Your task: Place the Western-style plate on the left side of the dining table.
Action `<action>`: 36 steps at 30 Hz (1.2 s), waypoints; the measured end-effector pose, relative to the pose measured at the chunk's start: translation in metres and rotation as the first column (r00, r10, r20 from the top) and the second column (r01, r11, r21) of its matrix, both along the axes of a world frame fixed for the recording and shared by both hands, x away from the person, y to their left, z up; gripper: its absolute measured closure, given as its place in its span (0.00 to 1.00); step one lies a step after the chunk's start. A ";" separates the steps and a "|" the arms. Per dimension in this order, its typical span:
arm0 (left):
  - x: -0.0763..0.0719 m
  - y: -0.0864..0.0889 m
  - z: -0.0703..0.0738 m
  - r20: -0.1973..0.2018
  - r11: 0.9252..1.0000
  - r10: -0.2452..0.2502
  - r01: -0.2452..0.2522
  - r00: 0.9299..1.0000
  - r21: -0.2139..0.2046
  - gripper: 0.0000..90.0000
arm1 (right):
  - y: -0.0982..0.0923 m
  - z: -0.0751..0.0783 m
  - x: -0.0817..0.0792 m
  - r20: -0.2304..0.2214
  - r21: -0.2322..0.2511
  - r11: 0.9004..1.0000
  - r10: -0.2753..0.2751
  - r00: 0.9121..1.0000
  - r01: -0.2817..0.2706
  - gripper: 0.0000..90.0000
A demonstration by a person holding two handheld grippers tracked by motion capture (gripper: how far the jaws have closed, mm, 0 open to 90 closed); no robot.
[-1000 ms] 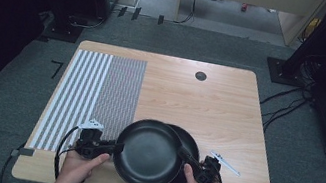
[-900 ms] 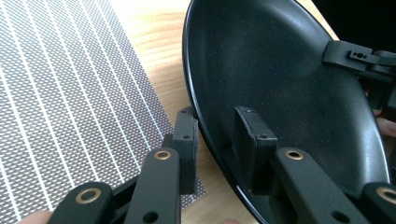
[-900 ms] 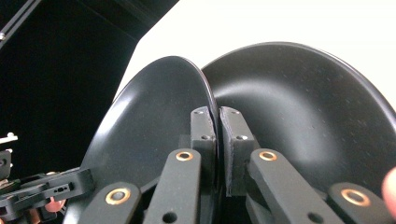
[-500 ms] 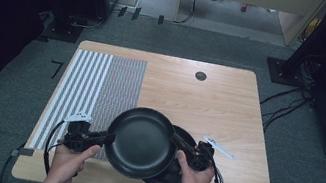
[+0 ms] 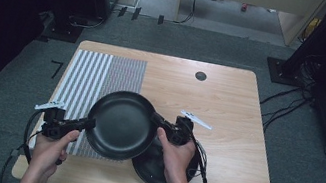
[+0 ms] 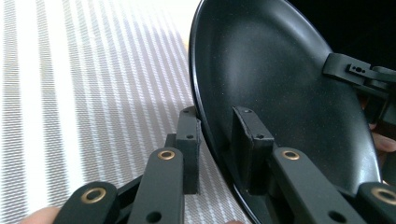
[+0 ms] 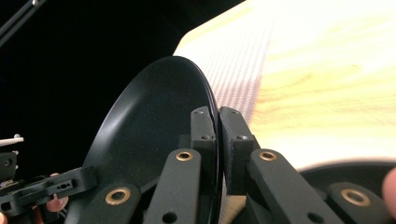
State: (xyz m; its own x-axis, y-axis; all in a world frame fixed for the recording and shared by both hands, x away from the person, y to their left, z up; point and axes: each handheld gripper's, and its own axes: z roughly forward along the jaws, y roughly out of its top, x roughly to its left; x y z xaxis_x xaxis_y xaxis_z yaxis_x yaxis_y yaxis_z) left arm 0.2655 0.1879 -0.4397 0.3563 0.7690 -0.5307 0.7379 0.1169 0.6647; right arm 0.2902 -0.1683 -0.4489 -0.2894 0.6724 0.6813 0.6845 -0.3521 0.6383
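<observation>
Wooden table (image 5: 230, 103) on grey carpet, dark room around it; striped mat (image 5: 85, 75) covers the table's left part, small black disc (image 5: 200, 76) near the far edge. Black pan (image 5: 121, 125) is held up off the table between both grippers, over the mat's right edge and the bare wood. Left gripper (image 5: 89, 123) clamps the pan's left rim: one jaw inside the bowl, one outside; jaws have just been closing further on that rim. Left gripper view: pan (image 6: 280, 93) stands on edge against the mat, rim between the jaws. Right gripper (image 5: 158, 120) is pinched tight on the opposite rim, pan (image 7: 154, 126) edge sandwiched between the pads. Second black pan (image 5: 157, 169) sits on the table near the front edge, partly under the lifted one and the right hand (image 5: 175, 152).
</observation>
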 end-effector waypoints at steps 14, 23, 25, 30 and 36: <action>0.018 0.043 -0.017 -0.032 0.986 0.165 -0.166 0.986 -0.028 0.82 | 0.054 -0.006 0.071 -0.064 -0.028 0.989 0.145 0.987 -0.147 0.95; 0.036 0.057 -0.031 -0.066 0.973 0.229 -0.231 0.971 -0.025 0.82 | 0.075 -0.020 0.111 -0.123 -0.029 0.976 0.210 0.970 -0.215 0.95; 0.040 0.061 -0.033 -0.069 0.968 0.249 -0.251 0.966 -0.020 0.82 | 0.081 -0.023 0.117 -0.130 -0.038 0.976 0.206 0.970 -0.213 0.95; 0.054 0.071 -0.038 -0.077 0.956 0.286 -0.290 0.955 -0.043 0.84 | 0.093 -0.034 0.134 -0.142 -0.014 0.976 0.211 0.967 -0.215 0.95; 0.070 0.081 -0.049 -0.101 0.949 0.303 -0.309 0.948 -0.055 0.85 | 0.103 -0.044 0.151 -0.153 -0.016 0.977 0.208 0.966 -0.213 0.95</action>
